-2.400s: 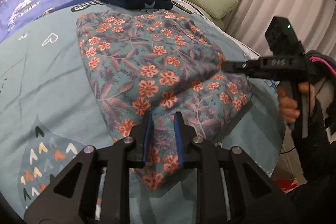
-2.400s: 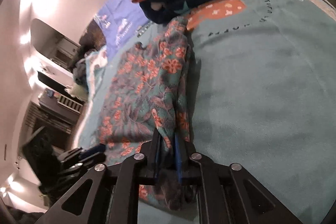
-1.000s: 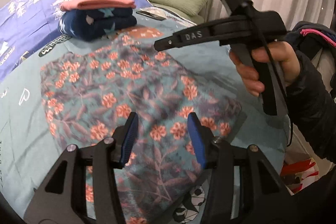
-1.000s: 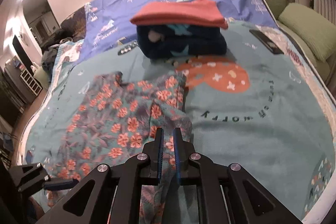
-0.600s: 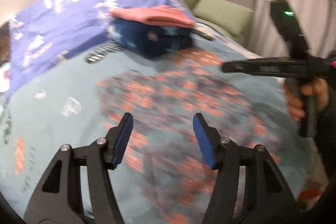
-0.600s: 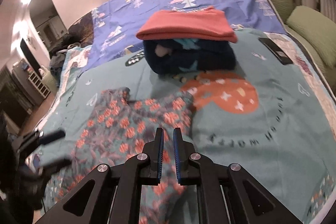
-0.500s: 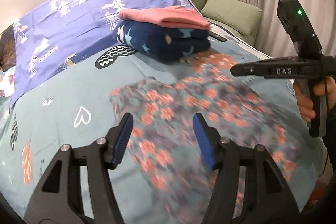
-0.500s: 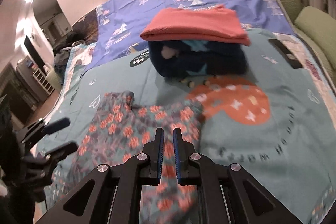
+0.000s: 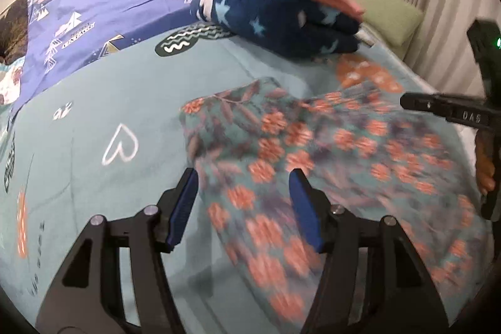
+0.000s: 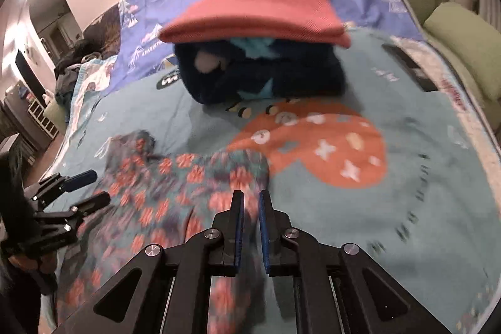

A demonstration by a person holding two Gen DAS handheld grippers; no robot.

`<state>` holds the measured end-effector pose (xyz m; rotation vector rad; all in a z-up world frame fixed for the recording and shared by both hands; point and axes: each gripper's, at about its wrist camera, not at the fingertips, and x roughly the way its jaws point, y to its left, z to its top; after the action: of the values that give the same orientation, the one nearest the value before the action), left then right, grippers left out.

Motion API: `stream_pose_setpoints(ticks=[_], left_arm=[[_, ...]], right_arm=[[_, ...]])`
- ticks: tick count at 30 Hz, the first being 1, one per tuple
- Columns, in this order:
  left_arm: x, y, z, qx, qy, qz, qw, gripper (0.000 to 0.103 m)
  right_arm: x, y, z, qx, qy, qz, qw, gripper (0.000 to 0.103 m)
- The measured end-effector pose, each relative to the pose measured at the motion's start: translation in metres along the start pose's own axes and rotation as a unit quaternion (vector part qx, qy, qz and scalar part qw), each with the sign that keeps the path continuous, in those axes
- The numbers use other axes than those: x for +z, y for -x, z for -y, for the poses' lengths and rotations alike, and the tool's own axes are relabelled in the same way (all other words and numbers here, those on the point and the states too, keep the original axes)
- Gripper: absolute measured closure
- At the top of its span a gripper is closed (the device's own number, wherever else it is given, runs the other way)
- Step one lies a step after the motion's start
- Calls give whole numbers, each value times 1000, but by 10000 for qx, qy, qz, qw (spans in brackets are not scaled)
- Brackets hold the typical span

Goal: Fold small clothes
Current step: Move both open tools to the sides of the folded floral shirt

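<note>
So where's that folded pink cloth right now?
The folded pink cloth lies atop the navy star-print bundle at the far side of the teal bedspread, beyond the floral garment.

From the left wrist, the floral garment (image 9: 313,152) is viewed closely between spread fingers (image 9: 184,202). From the right wrist, it is seen beyond near-closed fingers (image 10: 238,227). The folded stack (image 9: 275,11) ahead is shared by both.

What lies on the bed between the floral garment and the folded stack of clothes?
Only bedspread: an orange patch with white shapes separates the floral garment from the folded stack, clearest in the right wrist view. No other item lies there.
</note>
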<state>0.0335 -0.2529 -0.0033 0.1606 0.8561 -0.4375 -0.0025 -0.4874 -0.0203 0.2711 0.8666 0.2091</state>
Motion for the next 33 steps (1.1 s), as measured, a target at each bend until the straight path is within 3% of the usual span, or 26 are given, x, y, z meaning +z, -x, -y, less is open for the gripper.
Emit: stream_pose_setpoints(ticks=[4, 7, 8, 10, 11, 12, 14, 15, 18, 21, 22, 23, 25, 29, 33], left_arm=[[-29, 49, 14, -498, 34, 261, 9984, 41], [-54, 70, 34, -908, -126, 224, 9955, 41], [-65, 70, 40, -875, -199, 139, 9959, 41], [-92, 58, 48, -430, -246, -173, 9986, 40], [-102, 53, 46, -452, -120, -236, 9986, 40], [-110, 56, 38, -664, 312, -138, 9972, 40], [-109, 63, 31, -848, 613, -245, 9942, 40], [-108, 71, 31, -859, 576, -189, 9945, 40], [-108, 83, 39, -624, 217, -137, 9977, 40], [-107, 89, 39, -684, 134, -93, 9975, 40], [-105, 88, 34, -758, 212, -91, 9969, 40], [-105, 88, 31, -804, 286, -102, 9963, 37], [-96, 76, 22, -1023, 504, -220, 9932, 33], [-87, 50, 12, -1193, 672, -499, 9893, 28], [-81, 26, -4, -1836, 1047, -383, 9767, 20]], right_arm=[[-37, 49, -18, 442, 282, 30, 9986, 93], [-77, 71, -35, 1212, 305, -94, 9921, 92], [-88, 71, -37, 1197, 285, -158, 9923, 91], [-112, 57, -33, 588, 267, -438, 9969, 91], [-126, 50, -23, 506, 95, -494, 9975, 80], [-130, 53, -15, 672, -196, -354, 9969, 79], [-131, 63, 1, 989, -863, -371, 9907, 79], [-130, 70, 3, 948, -881, -259, 9912, 79], [-128, 87, -4, 493, -494, -77, 9975, 77], [-123, 92, -8, 652, -346, -19, 9973, 76], [-118, 90, -6, 793, -394, -15, 9961, 68], [-114, 83, -6, 934, -462, -18, 9946, 48], [-107, 74, 3, 1198, -671, -25, 9905, 25], [-92, 47, 15, 1273, -913, -299, 9872, 25], [-82, 23, 21, 1737, -902, -367, 9800, 25]])
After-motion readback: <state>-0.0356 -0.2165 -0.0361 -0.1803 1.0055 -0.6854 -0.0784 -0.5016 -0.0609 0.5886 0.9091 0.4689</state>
